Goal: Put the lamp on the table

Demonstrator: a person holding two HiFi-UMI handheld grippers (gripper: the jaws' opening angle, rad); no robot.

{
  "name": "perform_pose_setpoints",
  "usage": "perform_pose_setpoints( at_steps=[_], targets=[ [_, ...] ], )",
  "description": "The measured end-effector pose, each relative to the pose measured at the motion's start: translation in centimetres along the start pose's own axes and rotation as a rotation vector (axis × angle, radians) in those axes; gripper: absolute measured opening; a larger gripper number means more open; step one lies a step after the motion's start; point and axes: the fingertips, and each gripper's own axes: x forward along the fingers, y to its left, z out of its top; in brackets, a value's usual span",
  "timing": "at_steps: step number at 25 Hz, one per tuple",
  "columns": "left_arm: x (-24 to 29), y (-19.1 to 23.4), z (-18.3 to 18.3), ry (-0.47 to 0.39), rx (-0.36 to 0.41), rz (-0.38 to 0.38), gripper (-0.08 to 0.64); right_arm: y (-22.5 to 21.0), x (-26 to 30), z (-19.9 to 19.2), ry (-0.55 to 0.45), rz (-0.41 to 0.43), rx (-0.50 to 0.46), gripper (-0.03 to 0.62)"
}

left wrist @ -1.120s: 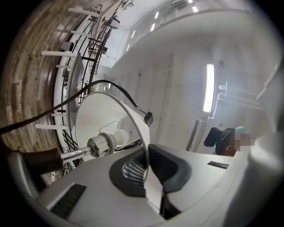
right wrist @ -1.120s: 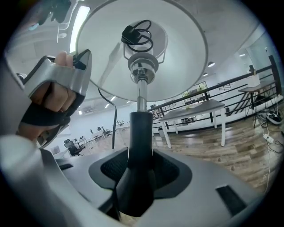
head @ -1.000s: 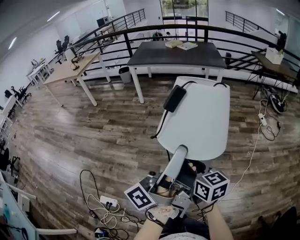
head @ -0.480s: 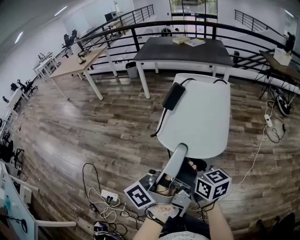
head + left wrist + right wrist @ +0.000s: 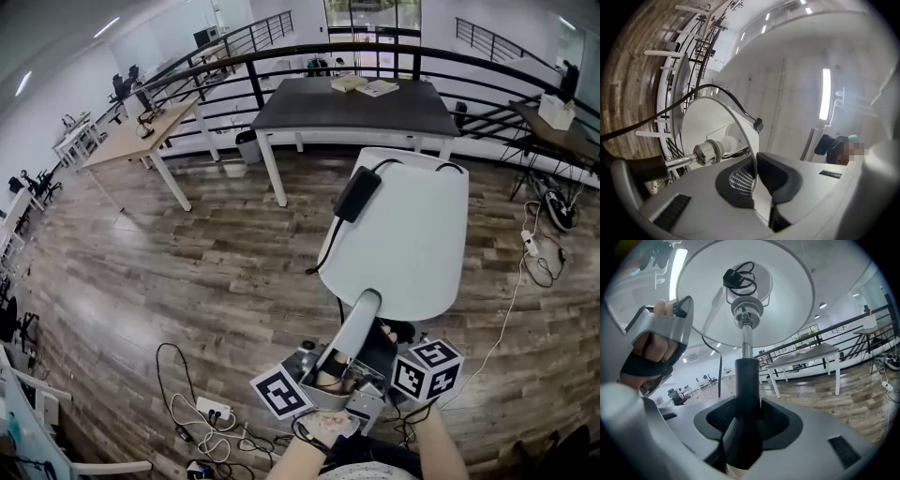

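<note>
**Lamp in the air, both claws on it**

The lamp (image 5: 412, 234) is off the ground, tipped forward with its white shade (image 5: 427, 202) leaning away from the person; it hangs over the wooden floor (image 5: 187, 253), well short of the dark table (image 5: 356, 111). In the right gripper view, the right gripper (image 5: 749, 420) has its jaws clamped on the black stem (image 5: 747, 380), which runs straight up into the shade's socket. In the left gripper view, the left gripper (image 5: 754, 173) has its pads pinched together on the thin rim (image 5: 740, 126) of the shade, with the bulb fitting just beyond. A black adapter (image 5: 356, 194) lies against the outside of the shade; its cord (image 5: 323, 248) trails down the side. Two books (image 5: 366, 87) sit at the table's far edge.
</note>
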Motion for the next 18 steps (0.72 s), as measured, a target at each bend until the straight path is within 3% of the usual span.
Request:
perform_pose_setpoints(
  at_steps=[6, 18],
  targets=[
    [2.5, 3.5, 3.7, 0.018, -0.031, -0.008, 0.021, -2.4, 4.4, 2.4, -0.004, -0.033, 0.003, 0.193],
    [7.2, 9.0, 14.5, 0.047, -0.036, -0.040, 0.021, -4.2, 16.5, 8.3, -0.030, -0.055, -0.001, 0.193]
  ],
)
